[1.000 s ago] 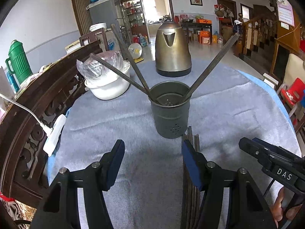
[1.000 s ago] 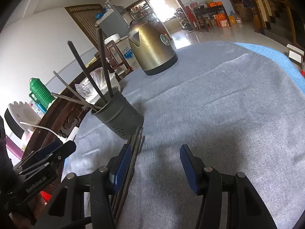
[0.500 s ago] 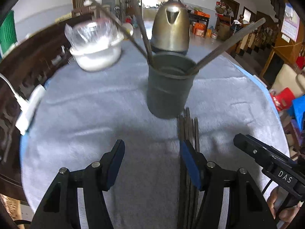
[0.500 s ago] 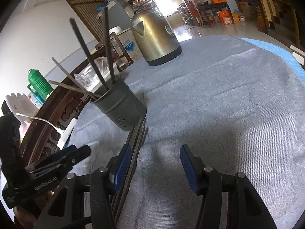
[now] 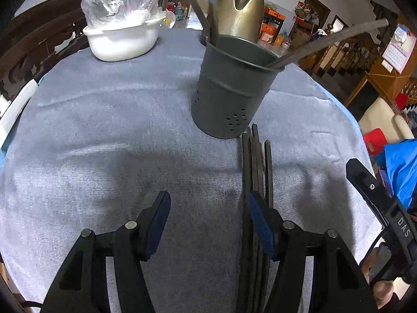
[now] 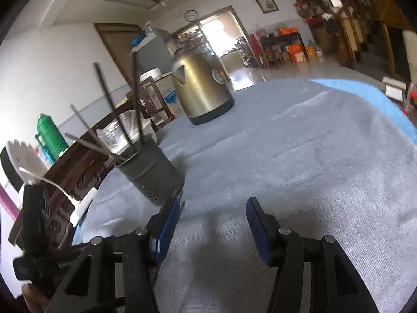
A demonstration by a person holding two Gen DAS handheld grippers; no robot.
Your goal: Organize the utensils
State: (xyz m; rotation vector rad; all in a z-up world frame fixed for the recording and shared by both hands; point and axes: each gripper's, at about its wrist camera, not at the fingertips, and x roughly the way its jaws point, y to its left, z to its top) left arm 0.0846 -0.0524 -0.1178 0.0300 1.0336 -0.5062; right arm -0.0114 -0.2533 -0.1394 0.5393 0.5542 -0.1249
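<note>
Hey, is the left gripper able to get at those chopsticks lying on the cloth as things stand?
Probably yes. The left gripper is open, and the chopsticks lie flat beside its right finger with nothing on top; it needs a small sideways shift.

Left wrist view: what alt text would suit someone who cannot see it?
An open black two-finger tool hovers over a grey cloth-covered table, beside loose dark chopsticks lying before a dark grey metal utensil cup holding more chopsticks.

One holder (image 5: 229, 88), one kettle (image 5: 238, 10) (four chopsticks (image 6: 114, 120) inside)
</note>
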